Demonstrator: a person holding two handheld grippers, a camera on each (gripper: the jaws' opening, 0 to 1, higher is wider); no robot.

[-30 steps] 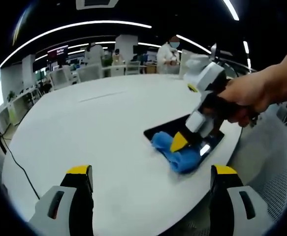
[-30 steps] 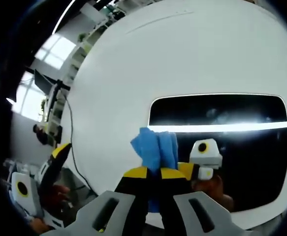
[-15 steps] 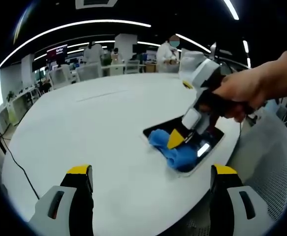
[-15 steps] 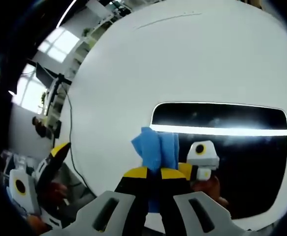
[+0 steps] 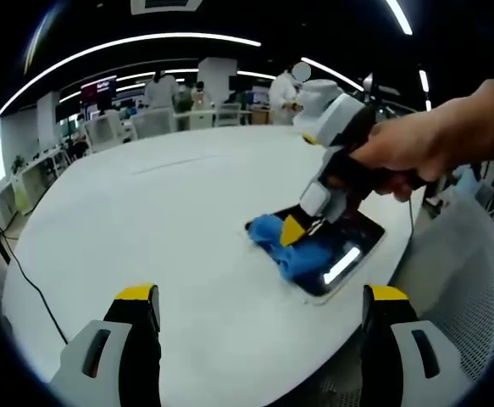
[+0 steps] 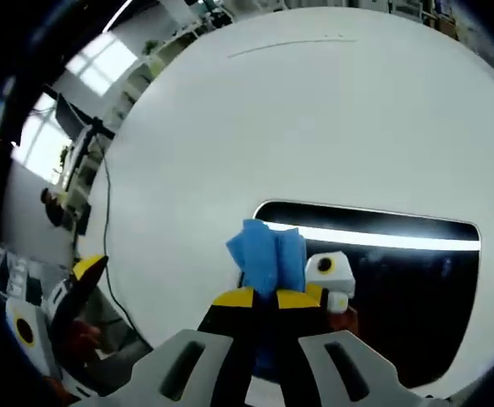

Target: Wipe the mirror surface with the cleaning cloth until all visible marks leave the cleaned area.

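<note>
Now right gripper (image 6: 263, 298) presses blue cloth (image 6: 266, 255) on mirror (image 6: 399, 280).

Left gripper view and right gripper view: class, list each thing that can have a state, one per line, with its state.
Right gripper: jaws shut on the blue cleaning cloth.
Blue cleaning cloth: bunched, pressed on the mirror's near-left end.
Mirror: lying flat on the white table, reflecting a ceiling light strip.
Left gripper: jaws open, holding nothing, above the table.
White table: bearing the mirror.
</note>
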